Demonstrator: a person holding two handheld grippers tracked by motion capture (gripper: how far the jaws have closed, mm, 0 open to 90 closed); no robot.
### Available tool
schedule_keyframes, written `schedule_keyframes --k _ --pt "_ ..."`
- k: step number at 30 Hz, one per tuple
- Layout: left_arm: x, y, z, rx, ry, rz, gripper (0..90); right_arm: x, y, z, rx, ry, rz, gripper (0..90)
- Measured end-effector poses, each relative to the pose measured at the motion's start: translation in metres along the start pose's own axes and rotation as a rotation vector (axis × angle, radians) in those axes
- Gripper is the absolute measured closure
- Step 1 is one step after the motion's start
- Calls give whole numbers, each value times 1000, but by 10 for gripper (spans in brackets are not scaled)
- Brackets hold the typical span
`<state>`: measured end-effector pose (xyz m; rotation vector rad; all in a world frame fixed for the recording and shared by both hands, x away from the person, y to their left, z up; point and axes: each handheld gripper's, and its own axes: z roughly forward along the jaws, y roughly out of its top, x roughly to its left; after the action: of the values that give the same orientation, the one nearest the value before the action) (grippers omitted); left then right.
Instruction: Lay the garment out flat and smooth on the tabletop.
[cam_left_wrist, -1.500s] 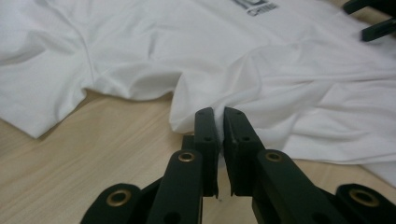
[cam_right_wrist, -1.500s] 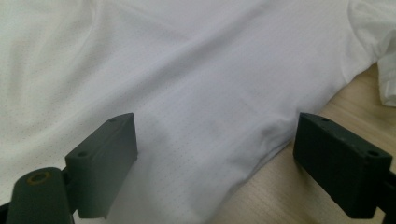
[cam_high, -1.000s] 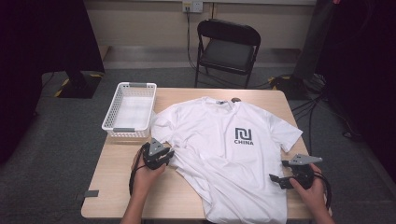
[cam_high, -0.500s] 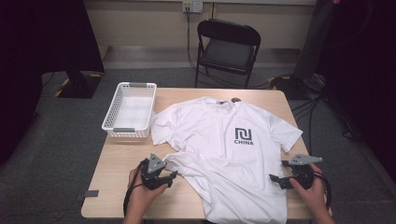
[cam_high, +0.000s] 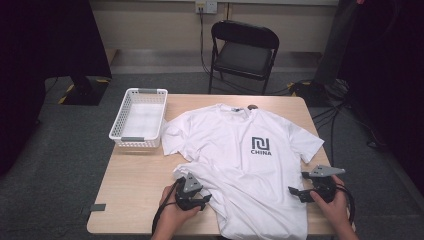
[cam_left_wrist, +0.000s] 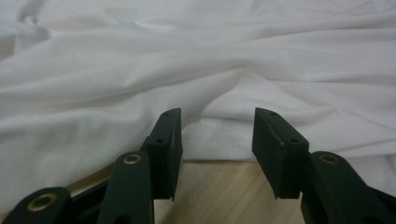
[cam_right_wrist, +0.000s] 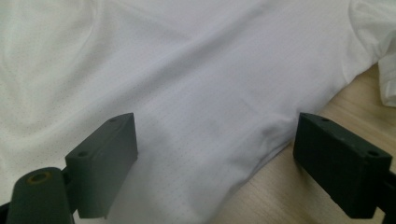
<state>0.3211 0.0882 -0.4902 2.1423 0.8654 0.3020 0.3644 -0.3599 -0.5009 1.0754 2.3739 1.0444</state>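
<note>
Two grippers at white T-shirt (cam_high: 240, 165), left gripper (cam_high: 196, 196) fingers parted, closing slightly, right gripper (cam_high: 306, 192) fingers wide apart

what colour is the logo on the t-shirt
Dark, black or near-black, on the white t-shirt: the logo shows best in the high view.

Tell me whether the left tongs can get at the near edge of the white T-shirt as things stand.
Probably yes. The left tongs stand open, their jaws having just been closing with nothing between them, and the white T-shirt has its rumpled edge lying right ahead of the tips on the bare table. Nothing stands in the way.
</note>
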Motion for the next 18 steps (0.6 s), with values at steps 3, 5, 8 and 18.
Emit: schedule_keyframes --k 3,5,8,18 --pt "0 0 4 8 1 16 563 0 0 0 0 0 0 124" --pt "1 1 4 20 14 48 611 0 0 0 0 0 0 124" --pt "1 1 2 38 8 61 749 0 0 0 0 0 0 124" --pt "1 -9 -24 111 -39 41 874 0 0 0 0 0 0 124"
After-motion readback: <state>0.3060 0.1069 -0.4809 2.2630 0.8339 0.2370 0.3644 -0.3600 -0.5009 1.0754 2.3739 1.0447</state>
